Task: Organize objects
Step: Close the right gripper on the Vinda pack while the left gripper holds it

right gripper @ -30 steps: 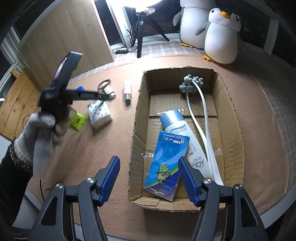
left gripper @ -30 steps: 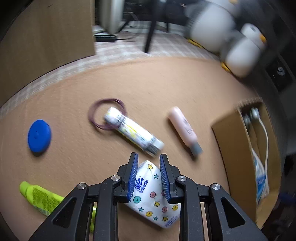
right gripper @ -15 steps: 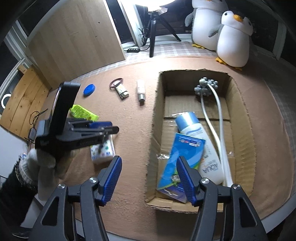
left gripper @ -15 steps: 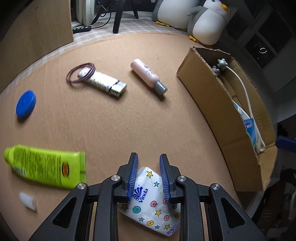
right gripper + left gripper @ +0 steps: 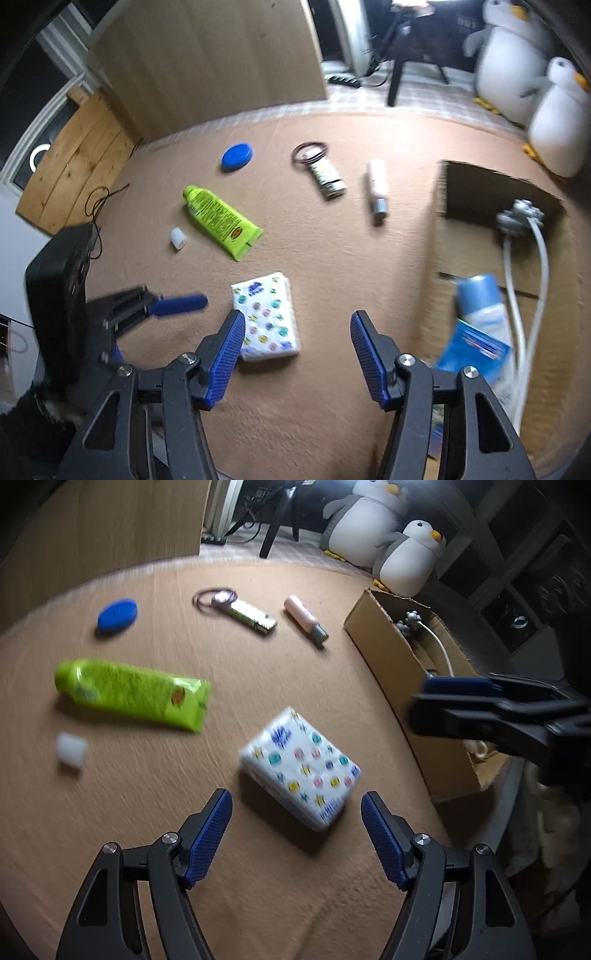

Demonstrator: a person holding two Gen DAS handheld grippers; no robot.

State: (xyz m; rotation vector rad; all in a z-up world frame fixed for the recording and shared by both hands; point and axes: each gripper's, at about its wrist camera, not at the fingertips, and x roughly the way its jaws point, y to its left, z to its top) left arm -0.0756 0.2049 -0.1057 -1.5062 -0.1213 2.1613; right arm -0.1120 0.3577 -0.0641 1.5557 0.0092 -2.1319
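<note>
Tissue pack point(image 5: 300, 767) on mat; box contents point(image 5: 480, 314) only right-view.

A white tissue pack point(image 5: 300, 763) with coloured dots and stars, a lime-green tube point(image 5: 129, 692) and a blue cap point(image 5: 117, 614) lie on the tan worktop point(image 5: 258, 686).

Tissue pack point(image 5: 300, 768) out of left claw point(image 5: 296, 830)

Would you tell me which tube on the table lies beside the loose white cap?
The green tube; the white cap lies beside it.
</note>
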